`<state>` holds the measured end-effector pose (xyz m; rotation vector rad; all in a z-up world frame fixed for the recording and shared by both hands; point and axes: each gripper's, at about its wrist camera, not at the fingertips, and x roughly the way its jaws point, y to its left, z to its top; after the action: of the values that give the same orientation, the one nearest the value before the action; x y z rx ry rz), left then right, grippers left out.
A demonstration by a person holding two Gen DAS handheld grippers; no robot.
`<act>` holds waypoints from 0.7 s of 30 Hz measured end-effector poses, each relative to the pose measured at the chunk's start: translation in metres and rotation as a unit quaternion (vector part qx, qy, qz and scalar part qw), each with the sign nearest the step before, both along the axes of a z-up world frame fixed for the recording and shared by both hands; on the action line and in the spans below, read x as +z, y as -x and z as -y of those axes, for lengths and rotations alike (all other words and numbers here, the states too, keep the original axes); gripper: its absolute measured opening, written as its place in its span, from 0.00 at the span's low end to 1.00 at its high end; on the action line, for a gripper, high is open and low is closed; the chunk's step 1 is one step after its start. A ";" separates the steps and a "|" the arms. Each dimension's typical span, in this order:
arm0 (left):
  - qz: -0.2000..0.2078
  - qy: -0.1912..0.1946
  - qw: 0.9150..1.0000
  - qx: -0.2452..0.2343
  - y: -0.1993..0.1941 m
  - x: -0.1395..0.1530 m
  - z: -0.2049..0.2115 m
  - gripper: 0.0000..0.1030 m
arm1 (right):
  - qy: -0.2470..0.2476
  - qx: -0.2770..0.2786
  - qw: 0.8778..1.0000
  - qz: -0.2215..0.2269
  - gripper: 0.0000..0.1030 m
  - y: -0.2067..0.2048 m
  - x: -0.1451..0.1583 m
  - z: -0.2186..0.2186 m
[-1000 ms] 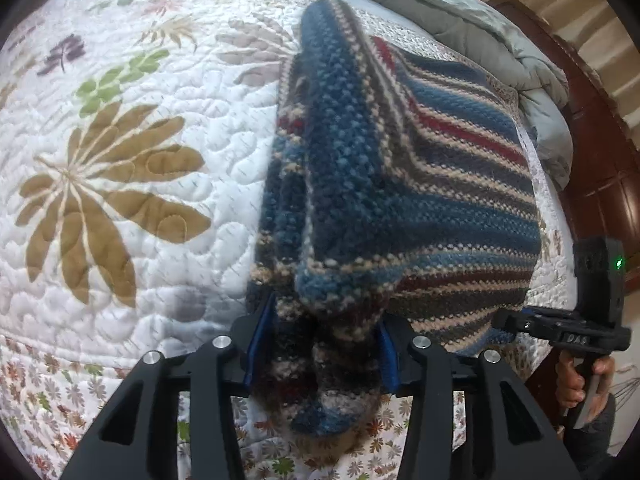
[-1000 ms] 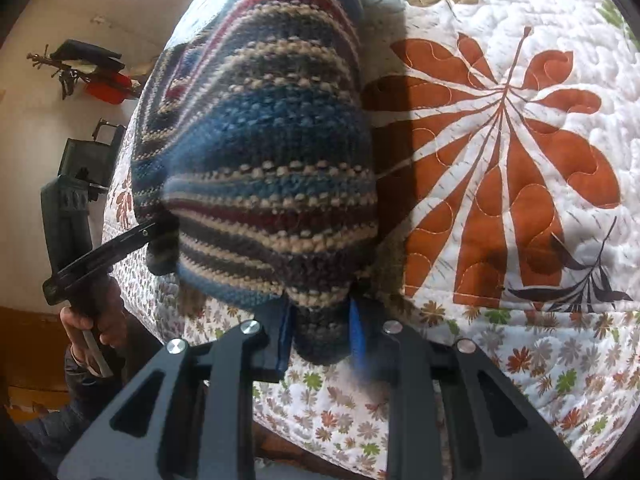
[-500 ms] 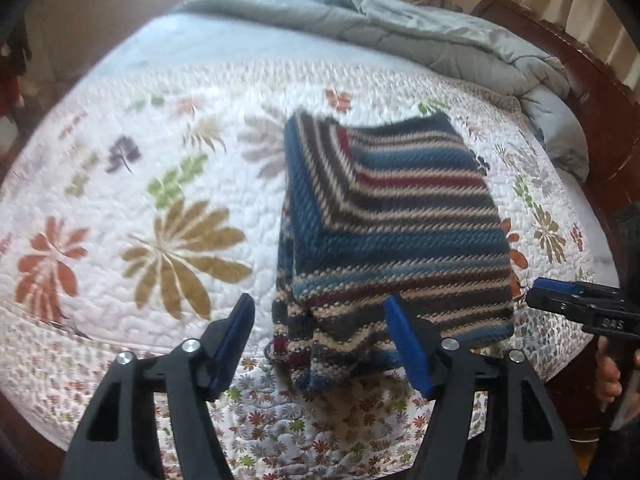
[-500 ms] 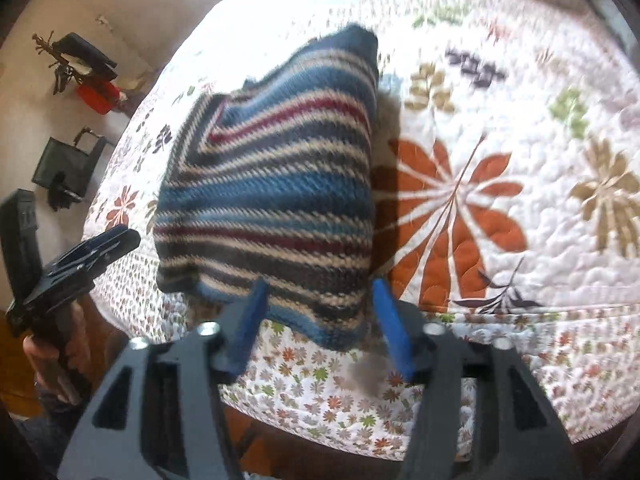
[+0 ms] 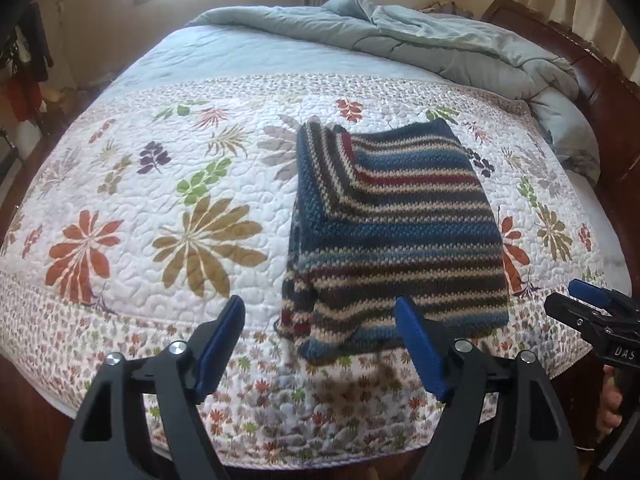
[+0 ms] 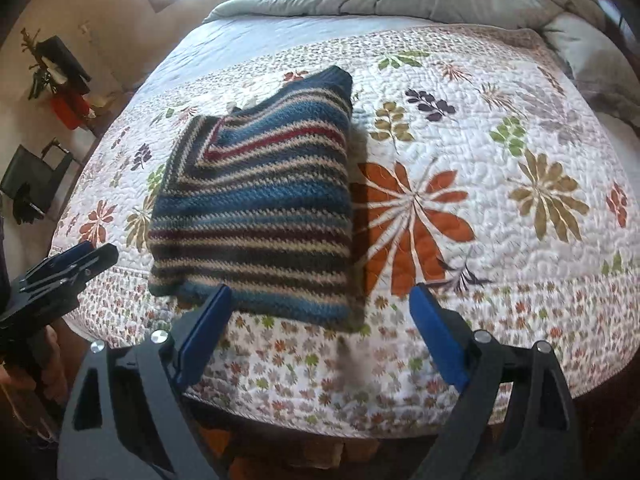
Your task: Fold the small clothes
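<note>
A folded knitted sweater [image 5: 396, 232] with blue, red, cream and dark stripes lies flat on the floral quilt [image 5: 160, 208], close to the bed's near edge. It shows again in the right wrist view as the sweater [image 6: 256, 208]. My left gripper [image 5: 320, 328] hangs above and in front of its near left corner, jaws opening, nothing between the blue pads. My right gripper [image 6: 320, 312] hovers over its near right corner, jaws also opening and empty. Each gripper appears at the edge of the other's view.
A crumpled grey-green duvet [image 5: 420, 44] is heaped at the head of the bed by the dark wooden headboard [image 5: 600, 80]. The white flowered quilt [image 6: 480, 184] spreads wide beside the sweater. A dark bag [image 6: 32, 180] and red item [image 6: 68, 108] sit on the floor.
Both grippers let go of the sweater's near edge, spread their jaws and lifted back from the bed. The sweater dropped flat onto the quilt.
</note>
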<state>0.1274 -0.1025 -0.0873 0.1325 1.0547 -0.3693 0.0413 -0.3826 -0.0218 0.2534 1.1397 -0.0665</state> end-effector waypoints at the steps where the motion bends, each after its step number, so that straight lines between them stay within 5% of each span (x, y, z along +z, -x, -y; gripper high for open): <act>1: -0.003 -0.005 1.000 0.002 0.003 -0.002 -0.001 0.78 | -0.001 -0.004 1.000 -0.004 0.87 0.003 -0.002 0.000; 11: -0.050 -0.038 0.998 0.019 0.015 -0.037 -0.005 0.91 | -0.012 -0.010 0.999 -0.037 0.87 0.014 -0.026 -0.006; 21: -0.063 -0.030 0.997 0.024 0.014 -0.038 -0.007 0.93 | 0.013 -0.004 0.999 -0.044 0.89 0.013 -0.028 -0.020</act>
<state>0.1130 -0.0953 -0.1250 0.1383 1.1918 -0.3047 0.0283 -0.3624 -0.0502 0.2328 1.2242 -0.1005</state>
